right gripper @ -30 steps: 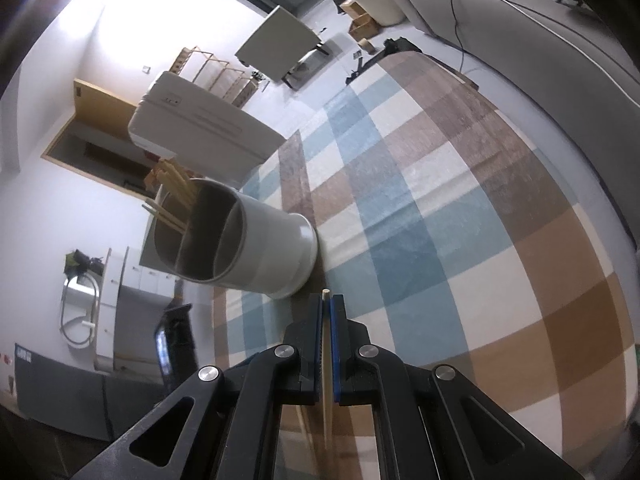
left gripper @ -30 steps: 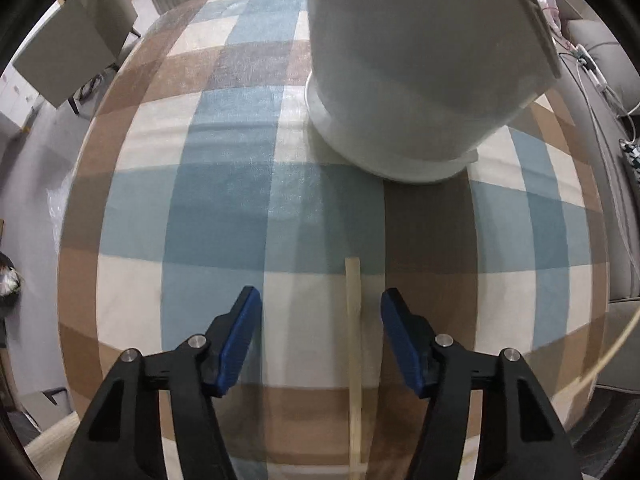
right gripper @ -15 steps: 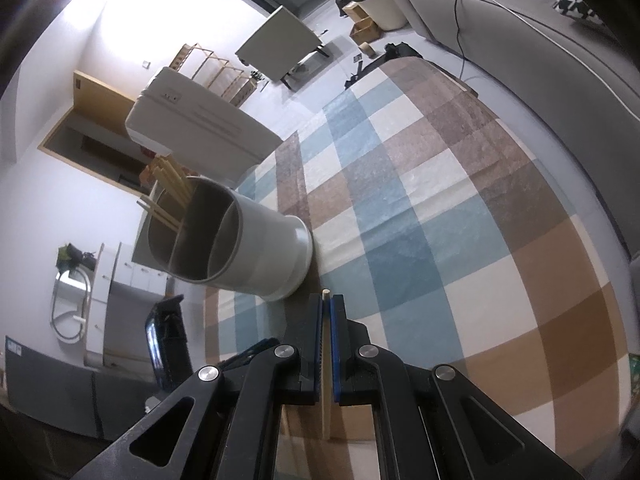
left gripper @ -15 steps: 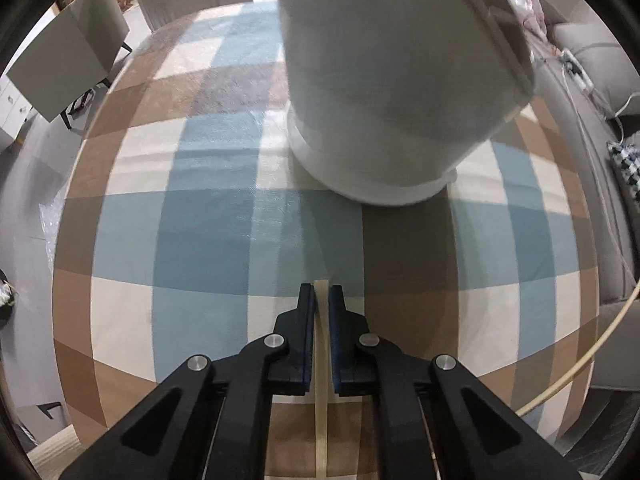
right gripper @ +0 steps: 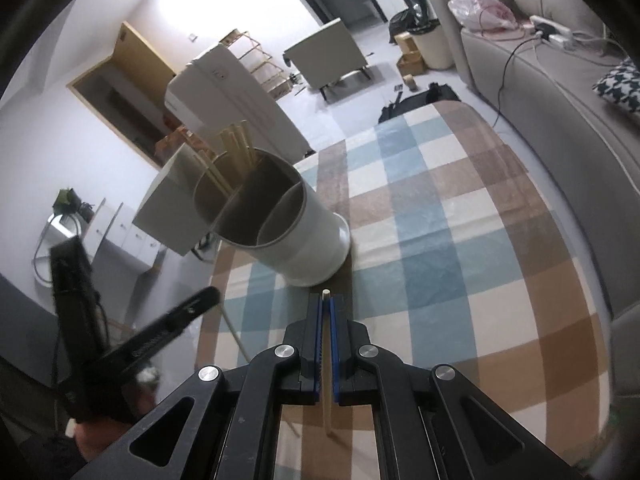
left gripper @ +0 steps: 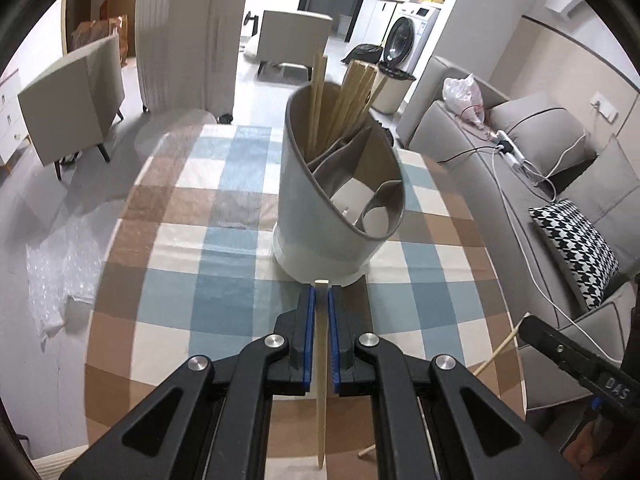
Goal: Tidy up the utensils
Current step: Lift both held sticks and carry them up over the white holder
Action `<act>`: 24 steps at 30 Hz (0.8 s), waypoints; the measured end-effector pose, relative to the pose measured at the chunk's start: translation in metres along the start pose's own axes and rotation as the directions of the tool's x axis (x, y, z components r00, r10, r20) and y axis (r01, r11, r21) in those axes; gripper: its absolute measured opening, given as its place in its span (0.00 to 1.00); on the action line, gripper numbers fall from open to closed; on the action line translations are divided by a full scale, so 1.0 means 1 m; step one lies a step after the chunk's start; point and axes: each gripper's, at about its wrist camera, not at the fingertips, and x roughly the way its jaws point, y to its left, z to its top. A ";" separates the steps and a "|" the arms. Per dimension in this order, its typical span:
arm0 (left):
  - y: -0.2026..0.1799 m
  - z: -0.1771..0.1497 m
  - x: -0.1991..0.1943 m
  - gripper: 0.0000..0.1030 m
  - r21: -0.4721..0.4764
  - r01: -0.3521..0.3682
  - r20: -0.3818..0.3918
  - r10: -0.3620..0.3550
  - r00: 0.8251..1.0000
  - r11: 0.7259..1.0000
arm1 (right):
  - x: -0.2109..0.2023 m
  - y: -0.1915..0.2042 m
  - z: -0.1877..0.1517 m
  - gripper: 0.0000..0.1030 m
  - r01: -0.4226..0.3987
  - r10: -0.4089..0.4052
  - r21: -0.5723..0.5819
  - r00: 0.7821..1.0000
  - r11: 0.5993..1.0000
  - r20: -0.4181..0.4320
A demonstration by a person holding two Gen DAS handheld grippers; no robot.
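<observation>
A grey utensil holder [left gripper: 340,200] with three compartments stands on the checked tablecloth; several wooden chopsticks [left gripper: 348,100] stand in its far compartment. My left gripper [left gripper: 321,300] is shut on a flat wooden chopstick [left gripper: 321,380], held above the table just short of the holder. My right gripper [right gripper: 326,304] is shut on a round wooden chopstick [right gripper: 327,396], also raised, with the holder [right gripper: 288,228] ahead and to its left. The right gripper shows at the lower right of the left wrist view [left gripper: 580,364]; the left gripper shows at the left of the right wrist view [right gripper: 140,352].
The round table [left gripper: 168,280] has a blue, brown and cream checked cloth. A grey sofa [left gripper: 560,184] with a houndstooth cushion runs along the right. Chairs [left gripper: 72,96] and a white radiator heater [left gripper: 188,36] stand beyond the far edge. Bubble wrap [left gripper: 52,272] lies on the floor at left.
My left gripper closed on the flat chopstick and lifted it off the cloth, rising and tilting up so the holder's open top shows. My right gripper kept its chopstick and rose a little.
</observation>
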 end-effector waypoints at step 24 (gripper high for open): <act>-0.009 -0.008 -0.077 0.02 0.085 0.030 0.044 -0.034 0.998 0.996 | -0.056 0.054 -0.048 0.03 0.040 -0.032 -0.050 0.988 0.998 0.149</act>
